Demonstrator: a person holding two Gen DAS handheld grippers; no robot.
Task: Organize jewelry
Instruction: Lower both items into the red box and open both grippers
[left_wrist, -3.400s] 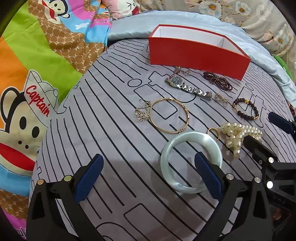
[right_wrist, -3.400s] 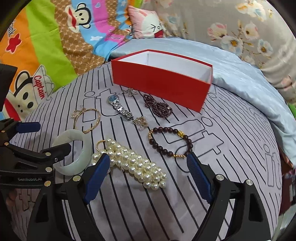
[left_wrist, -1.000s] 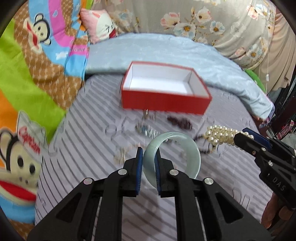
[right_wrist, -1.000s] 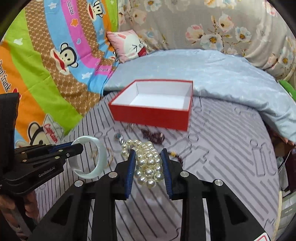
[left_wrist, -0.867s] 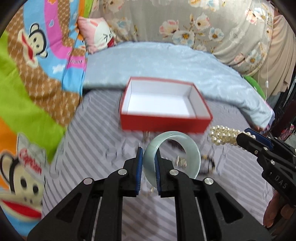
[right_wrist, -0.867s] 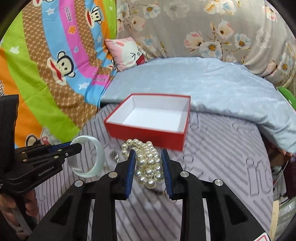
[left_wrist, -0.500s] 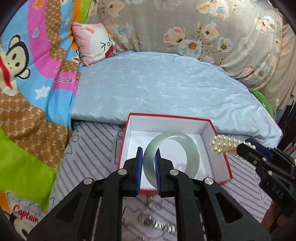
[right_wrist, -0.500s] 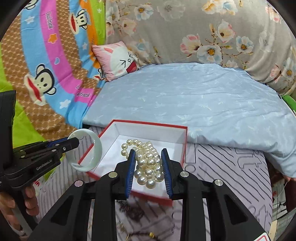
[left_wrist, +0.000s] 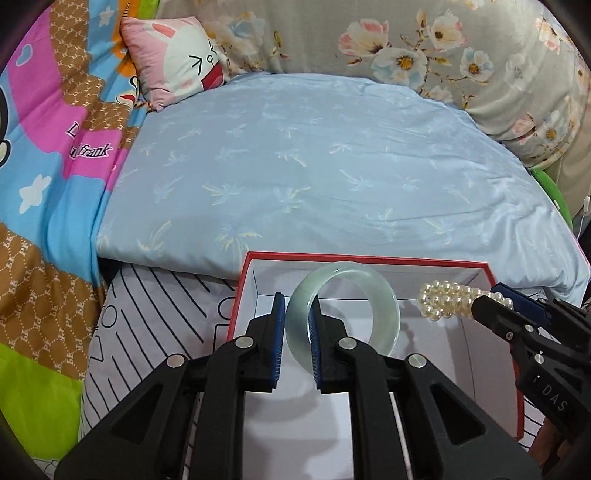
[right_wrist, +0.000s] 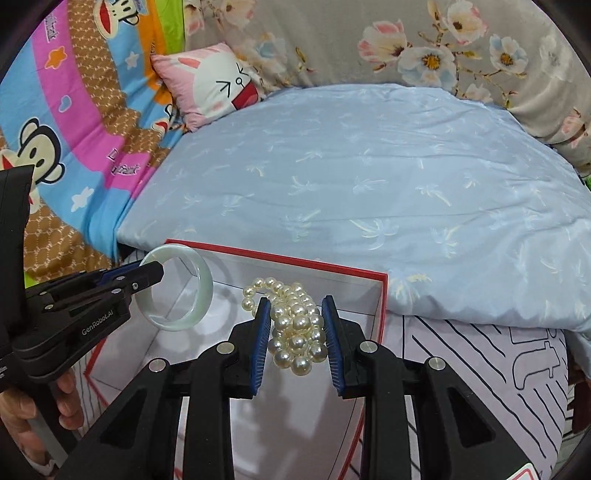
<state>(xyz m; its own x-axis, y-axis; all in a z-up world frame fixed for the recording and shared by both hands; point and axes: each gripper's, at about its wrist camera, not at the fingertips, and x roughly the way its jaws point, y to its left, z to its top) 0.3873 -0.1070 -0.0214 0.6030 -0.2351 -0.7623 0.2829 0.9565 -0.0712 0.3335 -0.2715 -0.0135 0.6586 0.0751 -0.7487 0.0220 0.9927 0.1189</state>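
Observation:
My left gripper (left_wrist: 297, 317) is shut on the rim of a pale green jade bangle (left_wrist: 384, 299) and holds it above the inside of the red box (left_wrist: 369, 257) with a white lining. My right gripper (right_wrist: 296, 325) is shut on a bunch of white pearl strands (right_wrist: 295, 321) and holds it over the same box (right_wrist: 295, 260). The pearls also show at the right of the left wrist view (left_wrist: 443, 299), and the bangle at the left of the right wrist view (right_wrist: 201, 291). The other jewelry is out of view.
A light blue quilt (left_wrist: 314, 166) lies right behind the box. A pink cat pillow (left_wrist: 177, 55) and a cartoon monkey blanket (right_wrist: 74, 110) are at the back left. The striped grey sheet (right_wrist: 480, 369) lies under the box.
Both grippers have moved forward and down over the box, each still holding its piece. The box now fills the lower part of both views, and the loose jewelry has dropped out of sight.

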